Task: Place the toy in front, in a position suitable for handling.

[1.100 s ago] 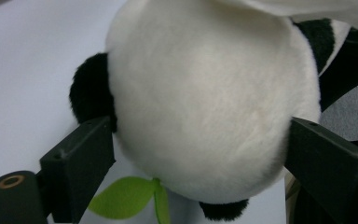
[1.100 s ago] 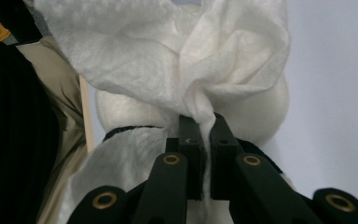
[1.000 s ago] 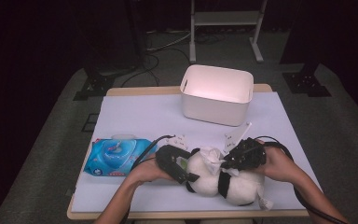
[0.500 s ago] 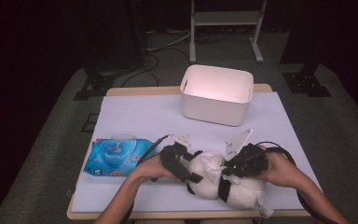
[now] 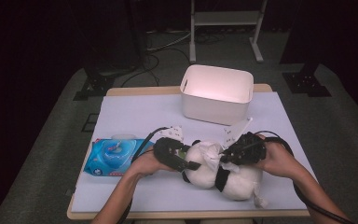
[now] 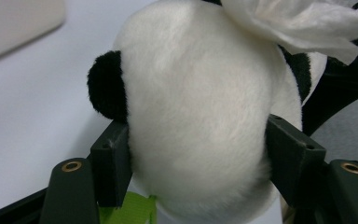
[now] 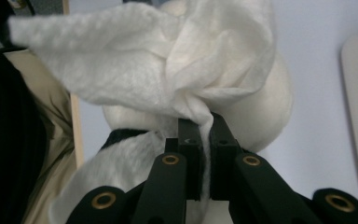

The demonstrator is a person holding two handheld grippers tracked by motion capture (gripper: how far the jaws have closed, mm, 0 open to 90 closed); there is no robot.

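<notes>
The left hand-held gripper – jaws just closing – clamps the plush panda's white head, while the right hand-held gripper pinches a white wipe against it.

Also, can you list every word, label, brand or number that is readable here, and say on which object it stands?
None can be read.
The blue wipes pack: there is print on its top, but it is too small and blurred to read.
The white bin, the plush panda and the white wipe: no text is visible.
</notes>
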